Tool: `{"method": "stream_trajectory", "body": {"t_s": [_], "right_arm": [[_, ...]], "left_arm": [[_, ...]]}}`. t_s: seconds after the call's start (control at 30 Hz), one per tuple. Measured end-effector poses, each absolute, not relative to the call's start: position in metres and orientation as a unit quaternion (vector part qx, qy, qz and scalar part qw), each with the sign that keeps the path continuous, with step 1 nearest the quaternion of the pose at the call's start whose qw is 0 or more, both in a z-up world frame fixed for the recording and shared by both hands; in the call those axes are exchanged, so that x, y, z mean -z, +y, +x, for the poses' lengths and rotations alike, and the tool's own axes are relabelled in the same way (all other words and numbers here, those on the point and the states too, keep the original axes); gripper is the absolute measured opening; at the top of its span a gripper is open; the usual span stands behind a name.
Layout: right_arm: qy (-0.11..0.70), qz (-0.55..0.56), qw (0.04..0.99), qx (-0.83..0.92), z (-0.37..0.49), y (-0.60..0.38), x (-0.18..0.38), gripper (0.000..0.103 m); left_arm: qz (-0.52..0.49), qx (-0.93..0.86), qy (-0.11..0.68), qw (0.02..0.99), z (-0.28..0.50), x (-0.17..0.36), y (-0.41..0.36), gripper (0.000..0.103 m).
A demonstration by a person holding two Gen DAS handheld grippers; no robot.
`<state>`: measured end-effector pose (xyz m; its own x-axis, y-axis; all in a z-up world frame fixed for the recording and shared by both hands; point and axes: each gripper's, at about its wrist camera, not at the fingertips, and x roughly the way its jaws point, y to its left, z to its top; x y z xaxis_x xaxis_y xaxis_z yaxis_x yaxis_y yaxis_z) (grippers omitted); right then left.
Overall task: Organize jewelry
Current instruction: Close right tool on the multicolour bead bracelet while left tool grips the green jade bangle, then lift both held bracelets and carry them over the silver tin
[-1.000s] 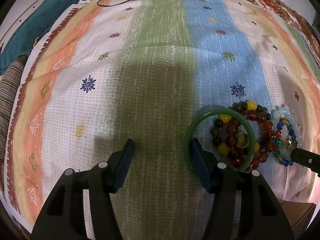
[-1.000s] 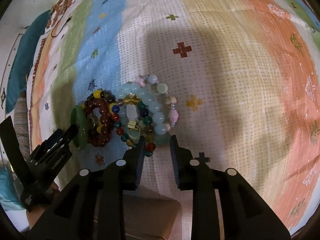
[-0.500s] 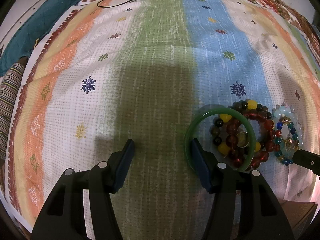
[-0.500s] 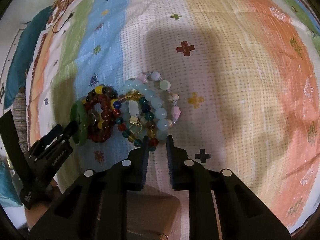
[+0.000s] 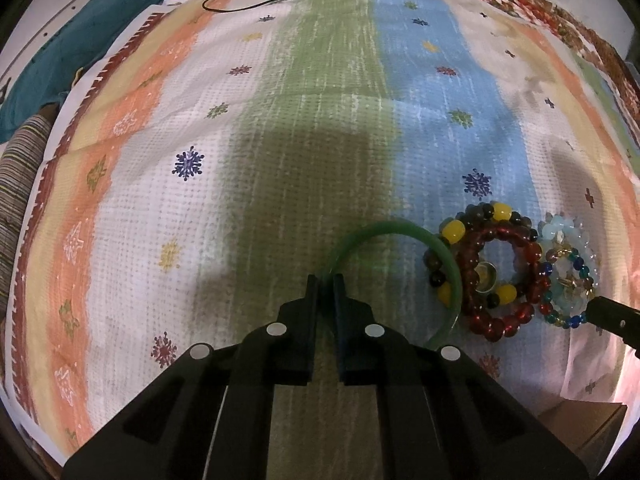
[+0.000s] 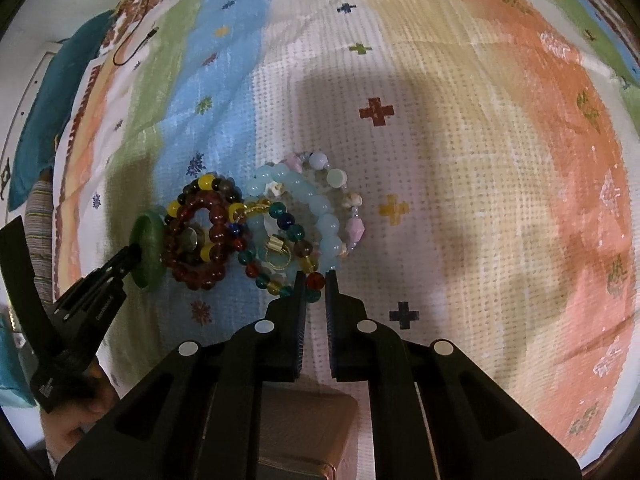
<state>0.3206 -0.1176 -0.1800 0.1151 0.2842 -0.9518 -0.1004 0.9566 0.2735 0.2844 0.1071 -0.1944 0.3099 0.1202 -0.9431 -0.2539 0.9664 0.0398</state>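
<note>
A green bangle lies on the striped bedspread, and my left gripper is shut on its near-left rim. To its right sit a dark red bead bracelet, a yellow-and-brown one and a small ring. In the right wrist view my right gripper is shut on the multicoloured bead bracelet, pinching its red bead at the near edge of the pile. A pale blue bead bracelet and a pink-and-shell one lie tangled behind it. The green bangle shows at the left, tilted up.
A brown box sits just below my right gripper. A black cable lies at the far edge of the bedspread. A teal cushion and striped fabric lie at the left. A hand holds the left gripper.
My left jaws have shut on the green bangle's rim and pulled it left, off the bead bracelets. My right jaws have closed on the multicoloured bracelet's red bead.
</note>
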Motion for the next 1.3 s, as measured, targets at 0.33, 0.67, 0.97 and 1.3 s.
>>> {"method": "stream_trajectory", "body": {"t_s": [0.33,0.67,0.97,1.3], "right_arm": [[0.626,0.044,0.765,-0.145,0.31,-0.115,0.159,0.01],[0.586,-0.003,0.796,-0.15,0.298,-0.111,0.132,0.01],[0.554,-0.03,0.819,-0.147,0.282,-0.112,0.109,0.01],[0.515,-0.038,0.842,-0.157,0.258,-0.111,0.078,0.01]], "left_arm": [[-0.042,-0.107,0.56,0.821,0.272,0.169,0.096,0.006],[-0.056,-0.093,0.539,0.836,0.258,0.137,0.09,0.007],[-0.051,-0.088,0.52,0.848,0.246,0.112,0.077,0.007],[-0.057,-0.088,0.503,0.858,0.225,0.092,0.068,0.007]]}}
